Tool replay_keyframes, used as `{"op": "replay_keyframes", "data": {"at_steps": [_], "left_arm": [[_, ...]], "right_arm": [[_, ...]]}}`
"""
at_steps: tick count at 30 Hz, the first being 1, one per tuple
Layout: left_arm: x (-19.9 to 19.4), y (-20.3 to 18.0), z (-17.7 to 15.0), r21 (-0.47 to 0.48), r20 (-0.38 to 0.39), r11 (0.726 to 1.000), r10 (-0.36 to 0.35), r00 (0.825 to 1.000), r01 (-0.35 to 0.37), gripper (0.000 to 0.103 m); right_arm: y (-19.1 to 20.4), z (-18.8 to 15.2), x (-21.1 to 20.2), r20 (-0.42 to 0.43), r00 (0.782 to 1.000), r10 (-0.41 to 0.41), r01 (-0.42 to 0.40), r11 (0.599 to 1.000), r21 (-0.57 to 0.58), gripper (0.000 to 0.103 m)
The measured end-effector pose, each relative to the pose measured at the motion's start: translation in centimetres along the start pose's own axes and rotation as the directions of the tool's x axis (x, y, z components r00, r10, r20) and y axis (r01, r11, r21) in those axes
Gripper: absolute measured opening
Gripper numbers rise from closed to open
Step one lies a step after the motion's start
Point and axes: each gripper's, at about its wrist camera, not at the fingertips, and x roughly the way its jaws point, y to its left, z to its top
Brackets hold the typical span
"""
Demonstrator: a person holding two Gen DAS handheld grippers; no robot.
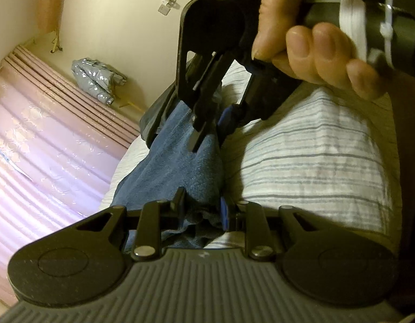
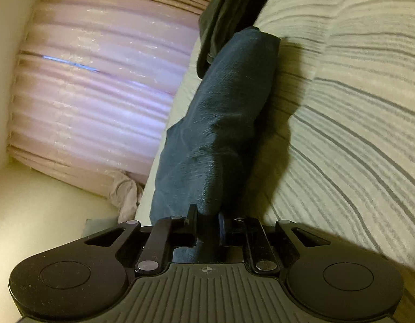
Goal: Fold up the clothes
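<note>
You: left gripper (image 1: 203, 210) and right gripper (image 2: 207, 224) fingers pinching jeans (image 1: 180, 161) | risk: thick denim slips onto bed (image 1: 301, 161).

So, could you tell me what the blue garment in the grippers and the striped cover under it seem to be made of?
The blue garment looks like denim: a faded, matte blue with a grainy, flecked weave and stiff, thick folds. The striped cover looks like light woven cotton, off-white with thin grey stripes, matte and finely crinkled, though the exact fibre cannot be told. Both the left gripper and the right gripper are shut on the garment.
</note>
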Motion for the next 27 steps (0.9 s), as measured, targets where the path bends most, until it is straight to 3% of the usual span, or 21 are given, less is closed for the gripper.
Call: {"op": "replay_keyframes", "data": {"at_steps": [7,11,17,18,20,27], "left_arm": [[0.2,0.4,0.3,0.033,-0.022,0.999,-0.004,1.000,0.005,0.021],[0.6,0.6,0.7,0.035,-0.038,0.999,-0.001,0.999,0.002,0.021],[1.2,0.9,1.1,0.025,-0.045,1.000,-0.004,0.999,0.005,0.021],[1.1,0.8,1.0,0.026,-0.044,1.000,-0.004,0.999,0.005,0.021],[1.0,0.8,0.8,0.025,-0.042,1.000,-0.005,0.999,0.006,0.021],[1.2,1.6,0.6,-0.004,-0.022,1.000,-0.030,0.999,0.030,0.021]], "right_arm": [[0.6,-0.4,-1.3,0.042,0.999,-0.009,0.008,1.000,0.012,0.017],[0.5,1.6,-1.2,0.068,0.997,-0.023,0.021,0.999,0.027,0.017],[-0.4,4.0,-0.1,0.030,0.999,-0.026,0.025,0.999,0.040,0.018],[-0.5,4.0,-0.3,0.027,0.999,-0.022,0.021,0.999,0.049,0.023],[-0.6,3.2,-1.4,0.042,0.999,-0.004,0.002,0.999,0.043,0.057],[-1.5,3.1,-5.3,0.183,0.983,-0.006,0.001,1.000,0.024,0.060]]}}
